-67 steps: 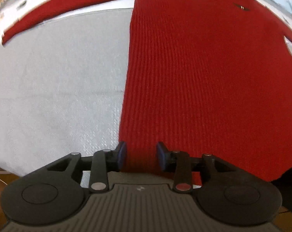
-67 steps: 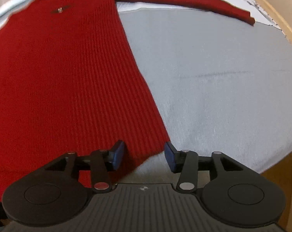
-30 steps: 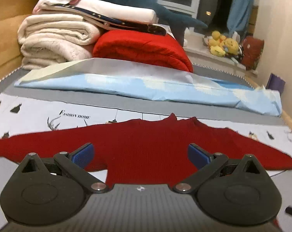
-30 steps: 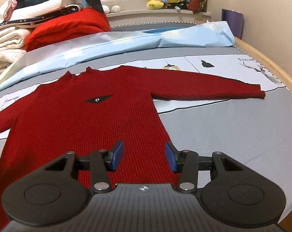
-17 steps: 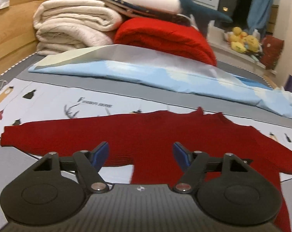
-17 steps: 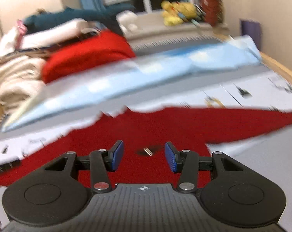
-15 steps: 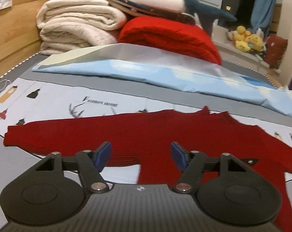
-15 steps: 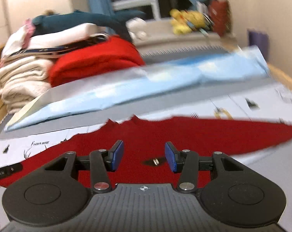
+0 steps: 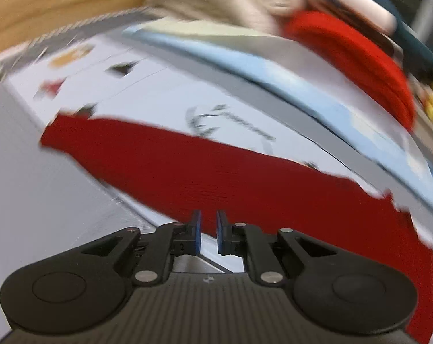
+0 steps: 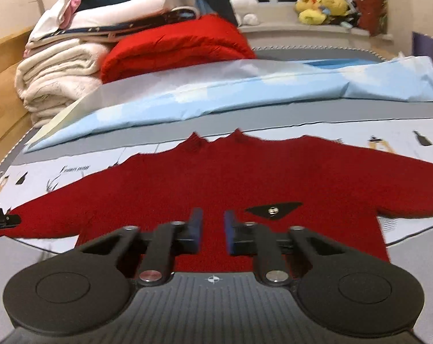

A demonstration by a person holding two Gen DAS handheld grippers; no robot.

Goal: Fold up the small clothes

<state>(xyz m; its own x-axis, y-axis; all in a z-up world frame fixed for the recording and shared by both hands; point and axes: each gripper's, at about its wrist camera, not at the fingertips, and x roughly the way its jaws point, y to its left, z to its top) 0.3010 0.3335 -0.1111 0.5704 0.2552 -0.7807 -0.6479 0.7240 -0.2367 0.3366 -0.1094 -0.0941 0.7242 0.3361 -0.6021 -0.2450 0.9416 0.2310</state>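
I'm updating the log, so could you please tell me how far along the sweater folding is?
Done: the red sweater lies spread flat on the bed, sleeves out, no fold made. In hand: nothing; the left gripper hovers over the left sleeve, the right gripper over the body, jaws slightly apart. Left: every fold.

Red knitted sweater [image 10: 245,183] lies flat, front up, sleeves spread toward 9 and 3 o'clock, dark chest patch [image 10: 273,209] at centre-right. Right gripper [image 10: 210,230] hovers over the lower body, jaws narrowly apart, nothing between them. Light blue sheet [image 10: 245,91] beyond; folded blankets [image 10: 61,68] at 10 o'clock.
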